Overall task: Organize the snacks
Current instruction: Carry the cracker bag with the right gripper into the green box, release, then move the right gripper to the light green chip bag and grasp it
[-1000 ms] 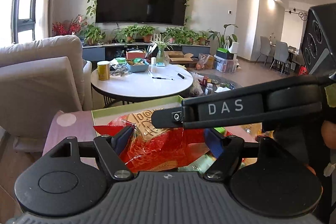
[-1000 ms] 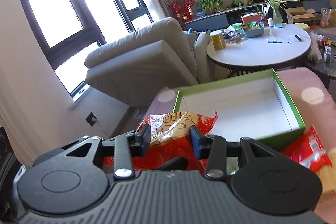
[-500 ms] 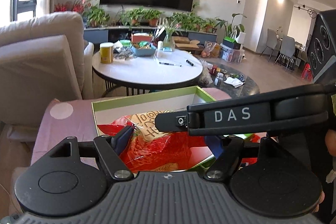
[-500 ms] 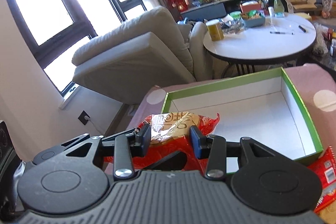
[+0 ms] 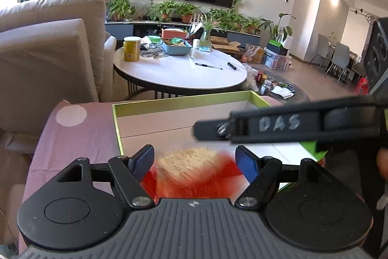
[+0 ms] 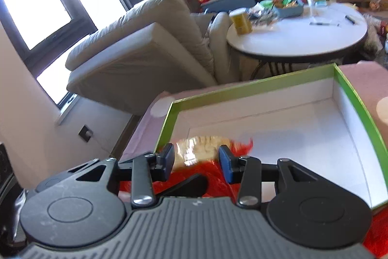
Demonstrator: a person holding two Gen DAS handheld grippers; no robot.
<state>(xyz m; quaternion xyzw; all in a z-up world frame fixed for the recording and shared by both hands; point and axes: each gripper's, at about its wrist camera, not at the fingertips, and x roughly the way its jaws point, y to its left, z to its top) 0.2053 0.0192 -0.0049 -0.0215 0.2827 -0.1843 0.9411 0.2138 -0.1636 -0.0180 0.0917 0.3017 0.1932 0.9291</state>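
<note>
A red and yellow snack bag [image 5: 194, 168] [image 6: 198, 149], blurred, hangs low over the near left corner of a white box with a green rim [image 5: 181, 101] [image 6: 242, 89]. My left gripper [image 5: 195, 163] holds the bag across a wide gap, its blue pads at the bag's two sides. My right gripper [image 6: 196, 160] has the bag's top filling its narrower gap, and its jaws are opening slightly. In the left wrist view, the right gripper's finger [image 5: 278, 124], marked DAS, crosses above the box. The box floor beyond the bag is bare.
The box lies on a pink cloth with white dots [image 5: 80, 137]. Another red packet [image 6: 375, 234] lies by the box's near right corner. Beyond stand a round white table [image 5: 179, 74] carrying a yellow can [image 5: 131, 49], and a beige sofa [image 6: 145, 52].
Both grippers have moved forward and down with the bag, from the box's near edge to over its inside. The bag now sits lower between the left fingers and is blurred.
</note>
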